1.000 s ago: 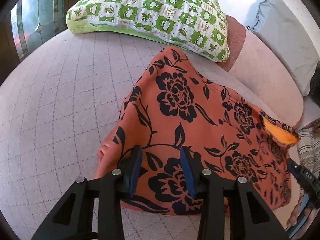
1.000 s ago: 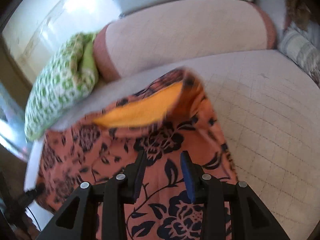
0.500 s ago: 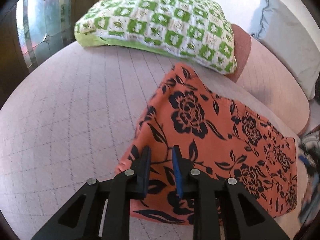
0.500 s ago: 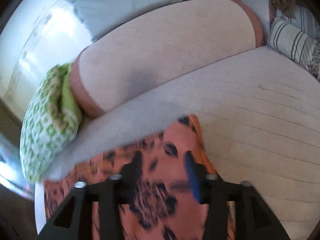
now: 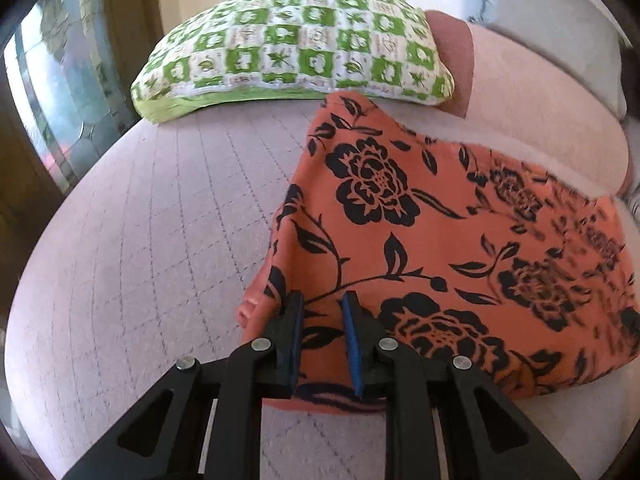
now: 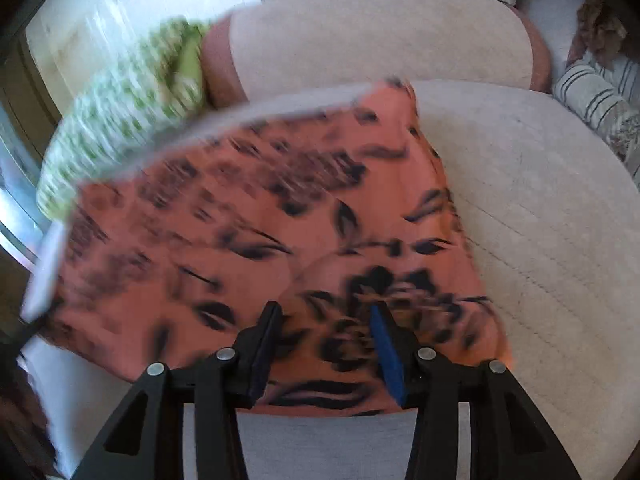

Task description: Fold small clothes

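Note:
An orange garment with a black flower print (image 5: 436, 248) lies folded on a pale quilted bed (image 5: 152, 240). It also shows in the right wrist view (image 6: 256, 220), blurred. My left gripper (image 5: 322, 300) is open over the garment's near left corner, with nothing between its jaws. My right gripper (image 6: 326, 312) is open wide above the garment's near edge and holds nothing.
A green-and-white patterned pillow (image 5: 296, 52) lies at the head of the bed, touching the garment's far corner. A pink bolster (image 6: 376, 36) runs behind it, with a pale blue pillow (image 5: 548, 20) beyond. Striped bedding (image 6: 596, 96) sits at the right.
The lifted flap with its orange underside has been laid flat. My right gripper let go and opened wider. My left gripper narrowed, then opened again, and both views shifted back along the garment.

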The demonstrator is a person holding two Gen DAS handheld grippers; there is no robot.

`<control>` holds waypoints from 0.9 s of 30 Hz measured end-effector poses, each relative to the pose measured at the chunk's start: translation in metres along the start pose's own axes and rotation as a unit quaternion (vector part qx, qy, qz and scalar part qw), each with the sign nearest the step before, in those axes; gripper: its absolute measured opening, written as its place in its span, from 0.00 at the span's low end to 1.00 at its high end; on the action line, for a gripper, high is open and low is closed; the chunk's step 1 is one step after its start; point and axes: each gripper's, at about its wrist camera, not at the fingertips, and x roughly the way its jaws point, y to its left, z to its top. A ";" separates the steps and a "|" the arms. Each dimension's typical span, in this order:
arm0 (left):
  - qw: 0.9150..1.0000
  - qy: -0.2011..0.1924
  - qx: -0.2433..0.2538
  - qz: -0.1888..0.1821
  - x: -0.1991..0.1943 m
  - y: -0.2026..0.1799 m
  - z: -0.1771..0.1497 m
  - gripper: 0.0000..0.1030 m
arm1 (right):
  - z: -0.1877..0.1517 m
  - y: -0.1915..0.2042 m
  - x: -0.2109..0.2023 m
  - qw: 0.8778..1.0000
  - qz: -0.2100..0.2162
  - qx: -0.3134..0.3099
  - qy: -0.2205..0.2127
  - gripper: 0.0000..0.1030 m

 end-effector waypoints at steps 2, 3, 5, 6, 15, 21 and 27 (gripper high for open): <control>1.000 -0.016 -0.012 0.006 -0.015 0.004 0.004 0.21 | 0.002 0.011 -0.015 0.999 0.036 -0.007 -0.032 0.47; 0.999 -0.026 -0.013 0.014 -0.019 0.002 0.007 0.27 | 0.003 0.018 -0.019 0.998 0.042 -0.015 -0.044 0.47; 0.999 -0.034 -0.010 0.024 -0.024 -0.005 0.012 0.47 | 0.005 0.032 -0.023 0.996 0.071 -0.019 -0.059 0.47; 0.999 -0.034 -0.009 0.021 -0.025 -0.007 0.013 0.55 | 0.006 0.040 -0.020 0.994 0.092 -0.017 -0.054 0.47; 0.996 0.038 0.072 -0.039 -0.001 -0.050 -0.009 0.70 | -0.018 0.080 0.039 0.993 0.085 -0.050 0.058 0.47; 0.996 0.031 0.077 -0.025 0.004 -0.053 -0.013 0.73 | -0.026 0.080 0.035 0.992 0.086 -0.081 0.038 0.47; 0.997 0.006 0.074 -0.025 -0.010 -0.050 -0.031 0.73 | -0.033 0.076 0.026 0.992 0.082 -0.088 0.027 0.47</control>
